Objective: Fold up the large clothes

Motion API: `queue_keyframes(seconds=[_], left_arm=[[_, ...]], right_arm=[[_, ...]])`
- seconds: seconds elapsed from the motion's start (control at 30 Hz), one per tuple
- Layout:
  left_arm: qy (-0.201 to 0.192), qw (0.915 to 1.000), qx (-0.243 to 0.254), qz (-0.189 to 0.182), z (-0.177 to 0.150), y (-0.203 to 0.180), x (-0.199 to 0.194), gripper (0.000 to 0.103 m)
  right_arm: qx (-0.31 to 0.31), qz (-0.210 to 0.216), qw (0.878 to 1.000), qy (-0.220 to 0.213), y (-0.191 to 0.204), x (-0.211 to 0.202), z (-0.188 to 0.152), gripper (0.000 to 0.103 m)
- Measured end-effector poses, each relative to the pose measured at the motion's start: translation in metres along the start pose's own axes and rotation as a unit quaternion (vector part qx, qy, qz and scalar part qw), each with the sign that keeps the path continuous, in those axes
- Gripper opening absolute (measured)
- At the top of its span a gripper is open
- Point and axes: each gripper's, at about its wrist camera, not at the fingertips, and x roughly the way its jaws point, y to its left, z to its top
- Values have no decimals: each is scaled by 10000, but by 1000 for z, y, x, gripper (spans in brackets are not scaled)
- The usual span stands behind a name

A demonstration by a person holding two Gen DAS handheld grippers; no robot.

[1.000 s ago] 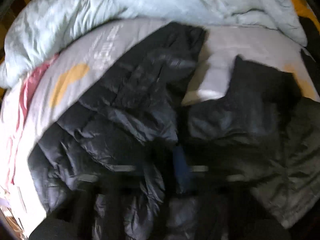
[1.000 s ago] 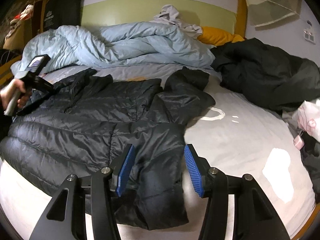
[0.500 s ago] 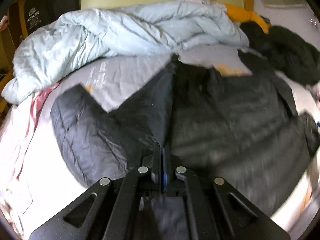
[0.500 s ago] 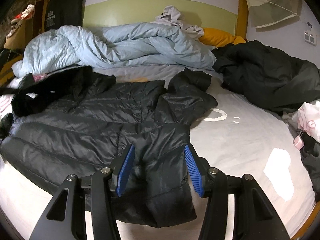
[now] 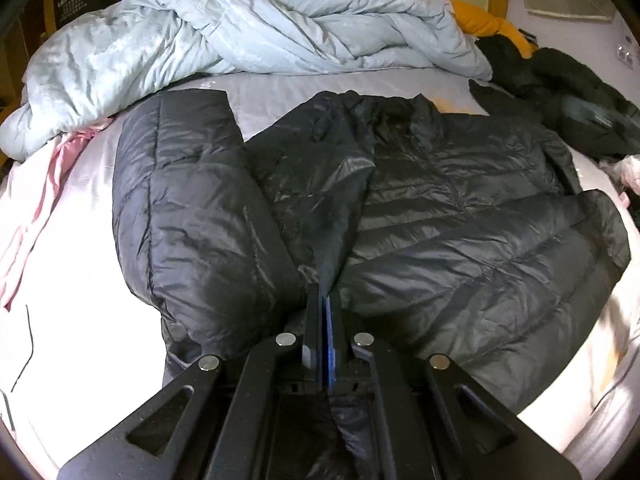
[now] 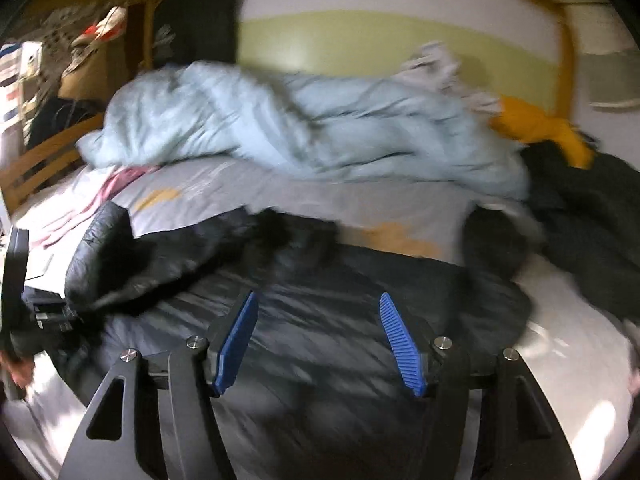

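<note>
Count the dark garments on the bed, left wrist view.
2. The black puffer jacket is spread across the middle, a fold of it pinched in the left tool. A dark heap lies at the far right edge; it may hold more than one garment.

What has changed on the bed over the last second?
The left tongs, shut on a fold of the black puffer jacket, have dragged that fold across the jacket's body. The right tongs have swung left above the jacket and are opening, with nothing between them. The blue duvet and dark coat stayed put.
</note>
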Motion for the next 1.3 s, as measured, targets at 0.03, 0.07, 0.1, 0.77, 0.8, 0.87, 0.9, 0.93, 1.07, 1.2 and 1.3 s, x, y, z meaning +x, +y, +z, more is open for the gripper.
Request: queue_keyframes(seconds=[0.03,0.07,0.1,0.77,0.8,0.87,0.9,0.93,1.07,1.2,1.3], left_arm=[[3,10000,0,2,-1,0,0,1],[14,10000,-18,-26,-2,0,0,1],[59,10000,-6,-68,-2,-1,1,1],[-139,9991,84,-397,-3,6,-21,7],[-185,9992,95,-343,-4,6,-22,17],[-331,9990,95,-276,-3,6,-25,35],[-441,9987,83,-227,-3,5,-28,41],[-530,9984,67,-168,-2,6,-30,43],[-842,9964,-59,-55,2,17,-44,48],[-961,9946,-304,265,8,36,-48,48],[-771,9948,-441,503,13,50,-35,48]], right_arm=[[-31,184,9997,146,10,18,13,66],[-46,390,9987,339,21,41,28,66],[-53,527,9973,509,28,60,38,66],[-287,444,9871,1508,83,260,73,6],[-290,429,9887,1406,81,253,74,6],[-330,347,9907,1275,74,234,75,6],[-350,288,9913,1239,70,227,75,6],[-378,187,9918,1204,64,215,74,6],[-625,-399,9911,1104,33,167,63,6],[-610,-864,9861,1282,-9,139,41,6],[-375,-1141,9811,1516,-46,131,20,6]])
